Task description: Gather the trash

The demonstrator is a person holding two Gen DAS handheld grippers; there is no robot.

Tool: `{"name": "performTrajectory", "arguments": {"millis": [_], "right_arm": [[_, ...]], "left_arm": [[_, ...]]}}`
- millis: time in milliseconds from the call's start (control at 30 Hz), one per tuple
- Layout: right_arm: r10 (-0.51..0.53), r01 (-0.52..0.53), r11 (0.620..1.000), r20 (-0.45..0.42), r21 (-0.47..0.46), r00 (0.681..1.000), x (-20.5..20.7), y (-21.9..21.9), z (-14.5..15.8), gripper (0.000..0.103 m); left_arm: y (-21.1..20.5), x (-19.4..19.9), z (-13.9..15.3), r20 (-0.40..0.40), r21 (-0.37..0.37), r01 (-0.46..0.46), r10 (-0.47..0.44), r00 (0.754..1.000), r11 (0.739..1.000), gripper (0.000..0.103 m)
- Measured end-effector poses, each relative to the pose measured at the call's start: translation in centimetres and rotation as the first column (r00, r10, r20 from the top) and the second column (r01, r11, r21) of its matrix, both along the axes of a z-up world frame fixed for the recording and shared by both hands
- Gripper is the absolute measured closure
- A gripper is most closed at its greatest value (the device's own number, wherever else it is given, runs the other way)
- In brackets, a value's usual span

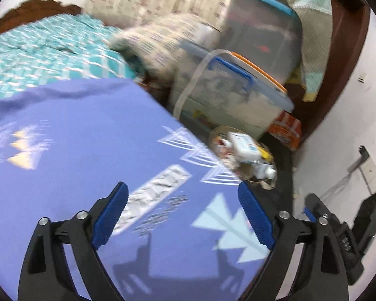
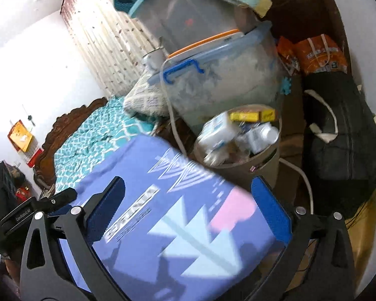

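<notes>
Both claws, left [image 1: 183, 215] and right [image 2: 188, 210], gape wide over purple mat [image 2: 163, 225]; bin [image 2: 263, 165] brims with cartons.

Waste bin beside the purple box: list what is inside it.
The waste bin is heaped to the rim: a white carton, a yellow box, white bottles and crumpled paper. Anything deeper is covered by this top layer.

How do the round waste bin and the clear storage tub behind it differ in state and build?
The waste bin is round and open-topped; the storage tub is boxy, shut under a blue-rimmed lid with a blue latch. The waste bin's wall is opaque tan; the storage tub's is translucent, showing pale contents. The waste bin is heaped with cartons above its rim, while the storage tub carries another container stacked on top. Both sit beside the bed.
</notes>
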State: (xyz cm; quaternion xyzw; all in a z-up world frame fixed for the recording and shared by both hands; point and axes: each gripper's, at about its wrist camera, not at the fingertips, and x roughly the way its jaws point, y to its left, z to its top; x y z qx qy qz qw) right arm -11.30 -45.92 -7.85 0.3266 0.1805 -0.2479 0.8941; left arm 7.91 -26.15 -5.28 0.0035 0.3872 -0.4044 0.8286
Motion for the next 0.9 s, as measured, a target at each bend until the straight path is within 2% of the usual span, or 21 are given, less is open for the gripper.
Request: {"name": "performTrajectory", "arguments": {"millis": [167,333,467,700,900], "right_arm": [[0.059,-0.059,0.998,-0.033,0.013,0.998,0.7,3.9,-0.2,0.003],[0.057,-0.057,0.998,-0.029,-0.006,0.998,-0.1,7.4,1.0,0.003],[0.042,-0.042,0.999,-0.005,-0.030,0.999,-0.9,9.8,2.4,0.003],[0.042,-0.040,0.996,0.028,-0.086,0.999,-1.4,12.9,4.2,0.003],[0.040,-0.034,0.991,0.044,-0.132,0.998,-1.9,14.2,5.1,0.003]], "left_arm": [[6.1,-0.8,0.7,0.095,0.035,-0.151,0.147,0.985,0.988,0.010],[10.1,-2.4,1.6,0.184,0.049,-0.229,0.217,0.959,0.972,0.009],[12.0,-3.8,2.0,0.253,0.076,-0.246,0.220,0.942,0.966,0.009],[13.4,-6.0,2.4,0.328,0.091,-0.241,0.199,0.924,0.966,0.009],[14.3,-6.9,2.9,0.337,0.066,-0.252,0.216,0.916,0.965,0.009]]}}
